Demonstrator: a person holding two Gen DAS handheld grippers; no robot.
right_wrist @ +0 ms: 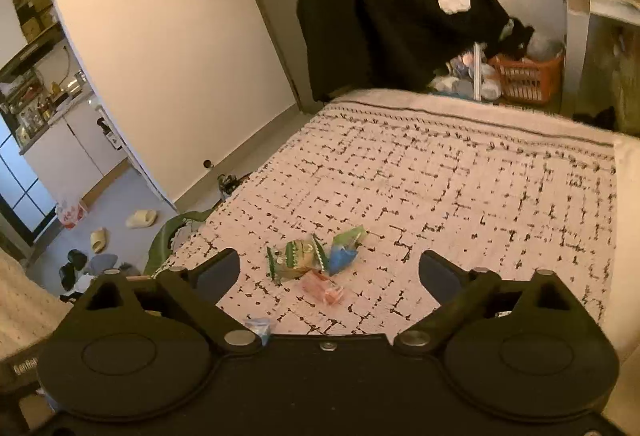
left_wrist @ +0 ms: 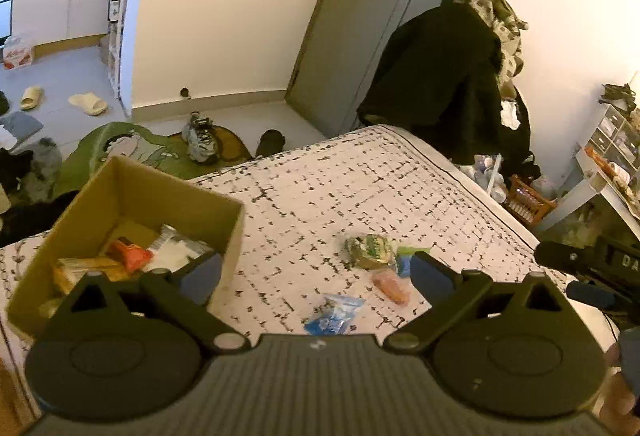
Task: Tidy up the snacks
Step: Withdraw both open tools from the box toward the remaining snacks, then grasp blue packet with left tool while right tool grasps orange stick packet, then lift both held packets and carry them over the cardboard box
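You've got 4 snack packets loose on the bed cover [left_wrist: 320,196]: 1 green-wrapped cake [right_wrist: 294,259], 1 green-and-blue packet [right_wrist: 343,250], 1 pink packet [right_wrist: 323,288], 1 blue-and-clear packet [left_wrist: 334,314]. 1 cardboard box [left_wrist: 80,216], w/ approx. 3 items inside: 1 orange-red packet [left_wrist: 130,254], 1 white packet [left_wrist: 176,250], 1 yellow pack [left_wrist: 86,270]; can't count more, partly hidden. 2 grippers in all, 2 fingers each. On the floor: 2 pale slippers [left_wrist: 88,102], 1 sneaker [left_wrist: 200,138].
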